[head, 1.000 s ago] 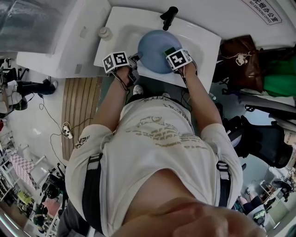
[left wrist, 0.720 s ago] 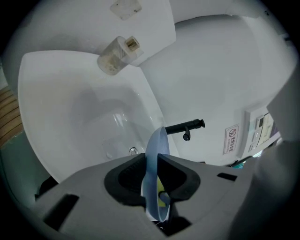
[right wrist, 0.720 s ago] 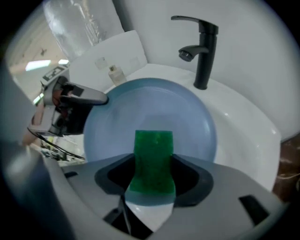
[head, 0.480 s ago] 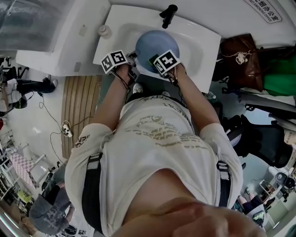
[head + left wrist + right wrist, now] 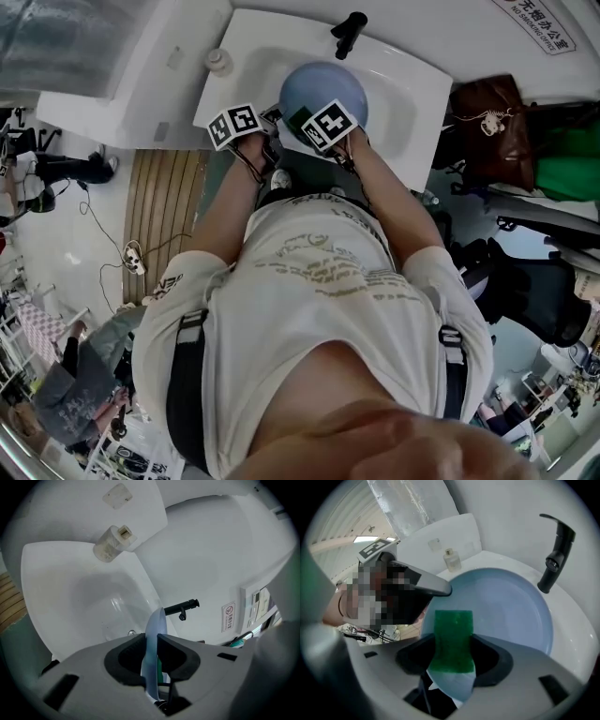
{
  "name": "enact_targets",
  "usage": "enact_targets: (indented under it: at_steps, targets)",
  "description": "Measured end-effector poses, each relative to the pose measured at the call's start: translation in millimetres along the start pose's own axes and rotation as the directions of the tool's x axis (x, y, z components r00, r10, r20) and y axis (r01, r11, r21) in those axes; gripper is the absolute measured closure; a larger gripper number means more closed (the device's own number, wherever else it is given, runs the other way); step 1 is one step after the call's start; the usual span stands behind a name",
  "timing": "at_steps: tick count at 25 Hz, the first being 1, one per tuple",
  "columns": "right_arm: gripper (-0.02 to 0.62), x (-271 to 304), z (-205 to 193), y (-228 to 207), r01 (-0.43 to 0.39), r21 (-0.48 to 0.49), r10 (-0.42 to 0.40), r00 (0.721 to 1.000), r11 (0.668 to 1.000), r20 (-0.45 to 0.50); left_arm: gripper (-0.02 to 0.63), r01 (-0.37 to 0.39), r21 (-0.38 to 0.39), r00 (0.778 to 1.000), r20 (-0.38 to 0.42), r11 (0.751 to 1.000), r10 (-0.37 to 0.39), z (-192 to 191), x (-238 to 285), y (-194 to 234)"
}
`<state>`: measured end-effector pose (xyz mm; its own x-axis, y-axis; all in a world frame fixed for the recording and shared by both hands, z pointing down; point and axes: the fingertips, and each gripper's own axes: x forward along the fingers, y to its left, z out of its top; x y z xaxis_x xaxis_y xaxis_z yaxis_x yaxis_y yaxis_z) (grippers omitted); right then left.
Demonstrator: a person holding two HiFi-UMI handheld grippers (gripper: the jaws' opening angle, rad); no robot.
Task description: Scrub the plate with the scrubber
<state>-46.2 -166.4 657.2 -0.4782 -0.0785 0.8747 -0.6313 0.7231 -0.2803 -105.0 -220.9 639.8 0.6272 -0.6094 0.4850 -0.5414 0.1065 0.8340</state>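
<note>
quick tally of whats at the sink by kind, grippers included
plate: 1
scrubber: 1
faucet: 1
small bottle: 1
sink: 1
grippers: 2, left gripper and right gripper
total: 7

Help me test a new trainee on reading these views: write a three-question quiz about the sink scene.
1. Multiple choice: which gripper holds the green scrubber? A) left gripper B) right gripper C) neither
2. True or false: the left gripper is clamped on the rim of the blue plate.
3. Fill in: the faucet over the sink is ___ in colour.

Key: 1 B; 2 true; 3 black.
</note>
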Motion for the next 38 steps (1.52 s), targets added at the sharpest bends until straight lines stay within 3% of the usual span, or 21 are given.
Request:
enact_targets:
  at_steps: [5, 9, 16, 21, 23, 30, 34, 38]
  targets:
    - [0.359, -10.0, -33.1, -15.5, 0.018, -0.029, -0.020, 0.996, 0.999, -0.082, 0.523, 0.033, -0.048, 0.999, 0.009, 0.998, -0.033, -1.3, -1.7, -0.6]
    - [0.359, -19.7, -56.4, -49.0, 0.073, 0.034, -0.069, 0.991, 0.997, -0.117, 0.523, 0.051, -0.046, 0.999, 0.000, 0.998, -0.051, -3.9, -3.6, -4.5]
    - [0.357, -34.8, -62.9, -100.6, 0.218, 0.212, -0.216, 0.976, 0.953, -0.031, 0.523, 0.100, -0.020, 0.994, -0.052, 0.995, -0.101, -15.5, -7.3, -17.2]
    - [0.357, -51.5, -52.1, -131.1, 0.352, 0.210, -0.366, 0.930, 0.912, 0.030, 0.523, 0.129, 0.004, 0.986, -0.102, 0.992, -0.128, -26.1, -13.4, -24.6]
    - [0.357, -56.3, -47.1, -136.8, 0.370, 0.217, -0.389, 0.920, 0.903, 0.051, 0.523, 0.141, 0.013, 0.983, -0.119, 0.990, -0.139, -31.4, -15.9, -28.2]
    - [0.357, -37.7, -22.2, -95.2, 0.256, 0.152, -0.268, 0.961, 0.955, 0.062, 0.522, 0.144, 0.019, 0.981, -0.131, 0.989, -0.140, -37.6, -11.7, -31.3]
    - [0.357, -24.8, -3.9, -47.5, 0.190, 0.032, -0.192, 0.978, 0.981, 0.078, 0.520, 0.129, 0.027, 0.984, -0.131, 0.991, -0.124, -40.1, -8.4, -30.1]
    - [0.357, -27.8, 11.8, -16.6, 0.160, -0.145, -0.148, 0.985, 0.976, 0.094, 0.520, 0.144, -0.007, 0.984, -0.106, 0.989, -0.144, -36.7, -11.5, -30.8]
